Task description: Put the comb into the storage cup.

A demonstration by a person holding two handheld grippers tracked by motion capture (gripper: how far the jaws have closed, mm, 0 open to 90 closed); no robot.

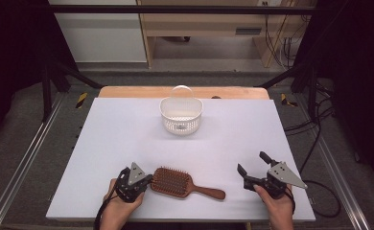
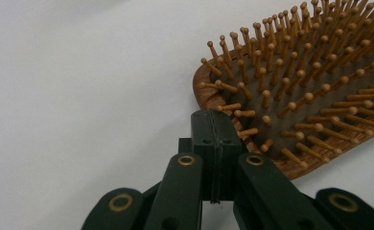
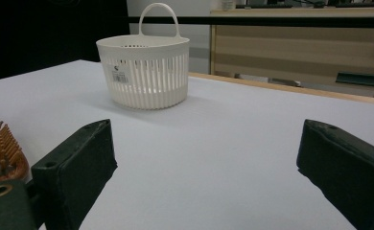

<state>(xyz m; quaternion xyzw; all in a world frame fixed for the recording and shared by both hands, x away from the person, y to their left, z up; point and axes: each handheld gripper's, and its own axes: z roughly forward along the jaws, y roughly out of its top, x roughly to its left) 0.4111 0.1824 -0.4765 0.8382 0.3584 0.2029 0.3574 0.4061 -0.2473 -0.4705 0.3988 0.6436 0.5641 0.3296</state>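
A wooden paddle hairbrush [image 1: 178,183] lies flat on the pale worktop [image 1: 127,143], bristles up, and everything else is placed from it. Its oval head points toward the person's left and its handle runs toward the person's right, ending in a rounded tip.

The left claw [image 1: 146,181] sits right at the head end of the hairbrush, held in the person's left hand [image 1: 120,203], which comes in from the near edge of the worktop. In the left gripper view the left claw [image 2: 213,143] has its jaws pressed flat together with nothing between them, and its tip lies against the rim of the hairbrush [image 2: 309,91], where the outermost wooden pins stand. Whether the tip actually presses on the rim or rests just beside it cannot be told.

The right claw [image 1: 253,167] is beyond the handle end of the hairbrush, well apart from it, in the person's right hand [image 1: 278,203]. Its jaws stand wide and hold nothing; in the right gripper view bare worktop shows between the two black jaws of the right claw [image 3: 204,158], and a corner of the brush head shows at that view's lower left.

A white slatted basket [image 1: 181,115] with an arched handle stands upright on the far side of the hairbrush, well apart from it. In the right gripper view the basket [image 3: 144,72] bears a small label on its wall.
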